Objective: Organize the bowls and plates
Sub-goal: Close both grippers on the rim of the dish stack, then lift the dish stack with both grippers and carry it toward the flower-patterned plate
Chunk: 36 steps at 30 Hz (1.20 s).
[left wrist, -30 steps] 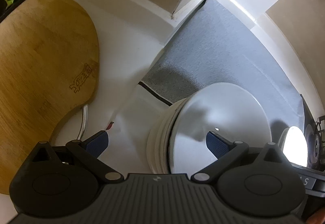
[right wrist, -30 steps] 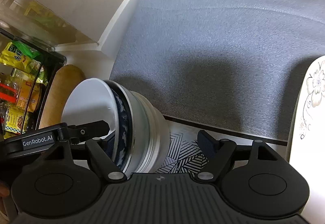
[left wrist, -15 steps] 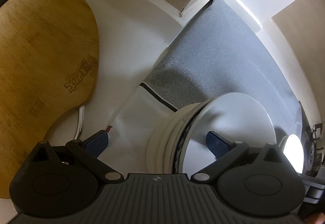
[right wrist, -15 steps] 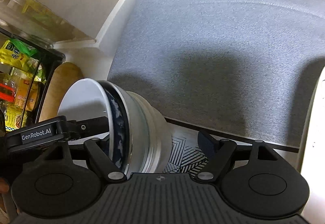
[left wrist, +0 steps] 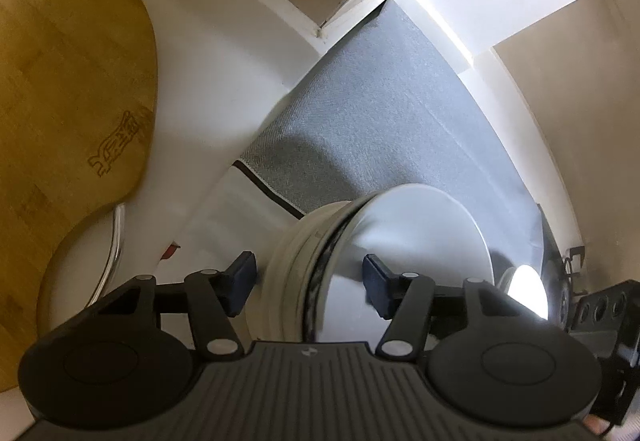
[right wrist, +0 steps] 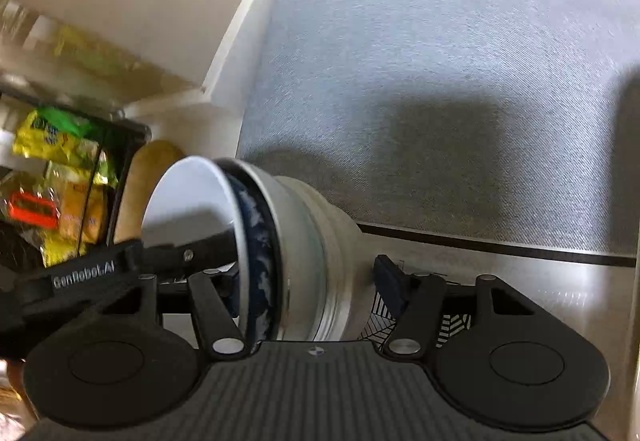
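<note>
Your left gripper [left wrist: 306,279], black with blue pads, had its jaws closing around a stack of nested round bowls [left wrist: 320,281]: a glossy white inner bowl, a dark blue patterned bowl, and pale ribbed bowls outermost. One finger [left wrist: 376,277] sat inside the white bowl; the other lay just beside the stack's outer wall. You could not tell from the left wrist view whether the pads pressed yet.

Your right gripper [right wrist: 310,281] was closing on the same stack of nested round bowls [right wrist: 280,241], from the other side. One pad [right wrist: 390,283] stood just off the ribbed base; the other was hidden behind the blue rim, so contact could not be told.

Beyond both claws, the stack lay over the near edge of a grey woven mat with a black border stripe [right wrist: 460,81].

Left of the left claw, well apart: a rounded bamboo cutting board with a burnt-in logo [left wrist: 68,113], on a white counter [left wrist: 208,93].

Far left of the right claw: a black wire rack holding yellow and green packets [right wrist: 60,177].
</note>
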Each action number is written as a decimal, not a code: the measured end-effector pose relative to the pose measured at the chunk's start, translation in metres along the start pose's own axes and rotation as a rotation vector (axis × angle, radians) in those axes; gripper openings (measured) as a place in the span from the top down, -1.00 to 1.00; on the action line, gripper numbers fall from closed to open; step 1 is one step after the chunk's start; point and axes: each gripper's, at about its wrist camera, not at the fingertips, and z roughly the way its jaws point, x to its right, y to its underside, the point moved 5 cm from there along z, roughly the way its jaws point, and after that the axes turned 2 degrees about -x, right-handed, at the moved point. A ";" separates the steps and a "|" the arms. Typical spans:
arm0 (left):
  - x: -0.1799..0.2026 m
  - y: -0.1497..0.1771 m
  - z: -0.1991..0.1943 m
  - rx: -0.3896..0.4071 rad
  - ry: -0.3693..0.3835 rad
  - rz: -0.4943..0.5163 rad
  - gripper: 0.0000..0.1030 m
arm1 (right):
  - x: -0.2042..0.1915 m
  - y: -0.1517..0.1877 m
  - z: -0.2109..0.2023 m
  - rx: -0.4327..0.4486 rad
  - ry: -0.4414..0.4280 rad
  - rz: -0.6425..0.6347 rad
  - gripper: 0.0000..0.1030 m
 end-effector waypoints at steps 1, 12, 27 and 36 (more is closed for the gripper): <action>0.001 0.000 -0.001 0.001 0.002 0.007 -0.22 | 0.001 -0.001 -0.002 0.008 -0.001 -0.002 -0.14; 0.011 0.011 -0.008 0.009 0.041 0.020 -0.22 | 0.014 -0.006 -0.016 0.086 -0.009 0.055 0.05; 0.016 0.014 0.000 0.026 0.030 0.078 -0.22 | 0.014 -0.006 -0.020 0.083 0.015 0.006 0.11; 0.002 0.015 0.018 -0.054 0.081 0.000 -0.38 | 0.021 -0.009 -0.008 0.022 -0.021 -0.003 -0.23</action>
